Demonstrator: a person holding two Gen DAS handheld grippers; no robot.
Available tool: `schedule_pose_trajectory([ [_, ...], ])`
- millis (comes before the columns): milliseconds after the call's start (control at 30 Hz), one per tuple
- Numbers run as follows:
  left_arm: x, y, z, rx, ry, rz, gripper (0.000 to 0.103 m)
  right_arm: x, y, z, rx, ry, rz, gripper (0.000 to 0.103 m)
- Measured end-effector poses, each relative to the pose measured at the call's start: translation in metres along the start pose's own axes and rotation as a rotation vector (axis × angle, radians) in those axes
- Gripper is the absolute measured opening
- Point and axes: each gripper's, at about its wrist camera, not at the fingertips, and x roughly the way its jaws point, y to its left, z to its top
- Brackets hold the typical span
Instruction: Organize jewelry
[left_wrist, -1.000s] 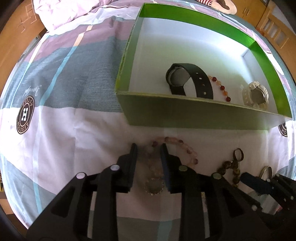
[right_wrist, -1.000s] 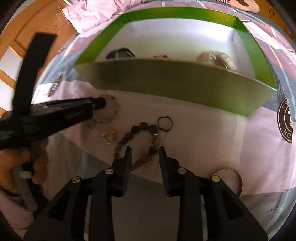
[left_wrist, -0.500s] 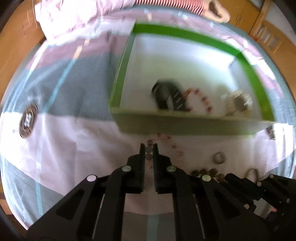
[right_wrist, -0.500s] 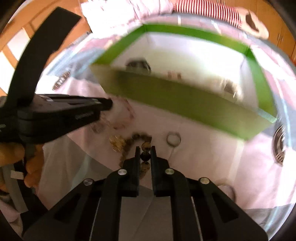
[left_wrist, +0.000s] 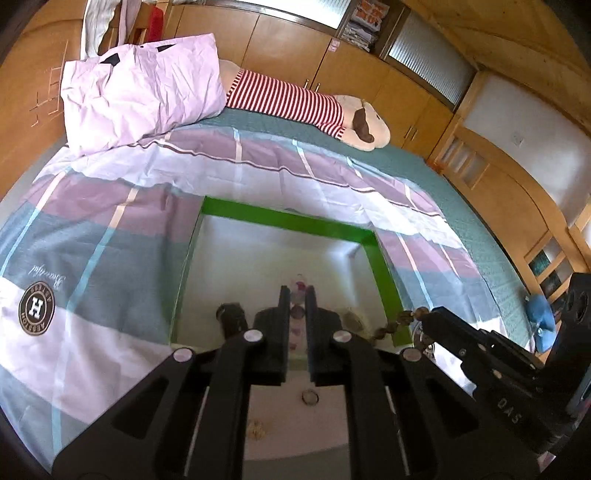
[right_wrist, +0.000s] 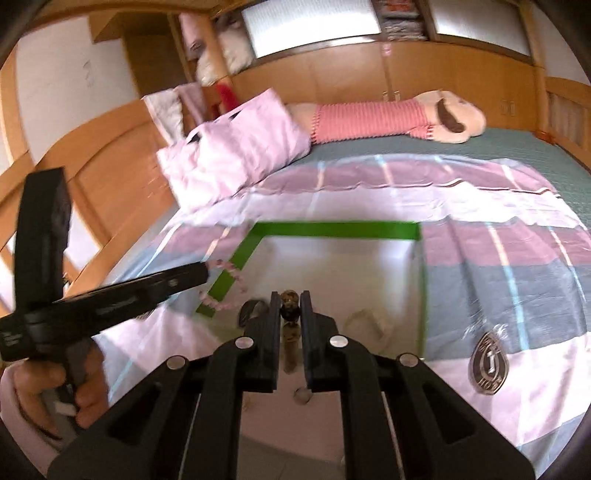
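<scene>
My left gripper (left_wrist: 297, 297) is shut on a pink bead bracelet (left_wrist: 298, 287), held in the air over the near side of the green box (left_wrist: 288, 220). From the right wrist view the left gripper (right_wrist: 204, 272) shows the pink bracelet (right_wrist: 229, 300) dangling by the box's left wall (right_wrist: 240, 254). My right gripper (right_wrist: 290, 301) is shut on a brown bead bracelet (right_wrist: 290, 313), also lifted; its strand (left_wrist: 406, 316) hangs at the box's right corner. A black watch (left_wrist: 231, 316) and a pale watch (right_wrist: 365, 322) lie inside the box.
A small ring (left_wrist: 310, 398) and a gold trinket (left_wrist: 256, 430) lie on the striped bedsheet (left_wrist: 92, 258) under the grippers. A lilac pillow (left_wrist: 140, 88) and a striped plush toy (left_wrist: 295, 101) lie at the bed's far end. A hand (right_wrist: 85, 387) holds the left gripper.
Both grippers have shut on their bracelets and risen off the sheet, tilting up. The pink and brown bracelets now hang in the air by the box instead of lying on the bed.
</scene>
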Motion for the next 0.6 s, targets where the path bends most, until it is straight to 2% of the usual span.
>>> schedule_pose_trajectory([
  [167, 0.023, 0.008, 0.001, -0.022, 0.039, 0.023, 0.008, 0.027, -0.017, 0.008, 0.037, 0.009, -0.046, 0.01],
  [367, 0.035, 0.011, -0.006, -0.001, 0.063, 0.055, 0.008, 0.048, -0.027, 0.004, 0.09, 0.058, -0.049, 0.01],
  [600, 0.048, 0.008, -0.012, 0.042, 0.097, 0.065, 0.01, 0.054, -0.019, -0.002, 0.06, 0.098, -0.06, 0.01],
])
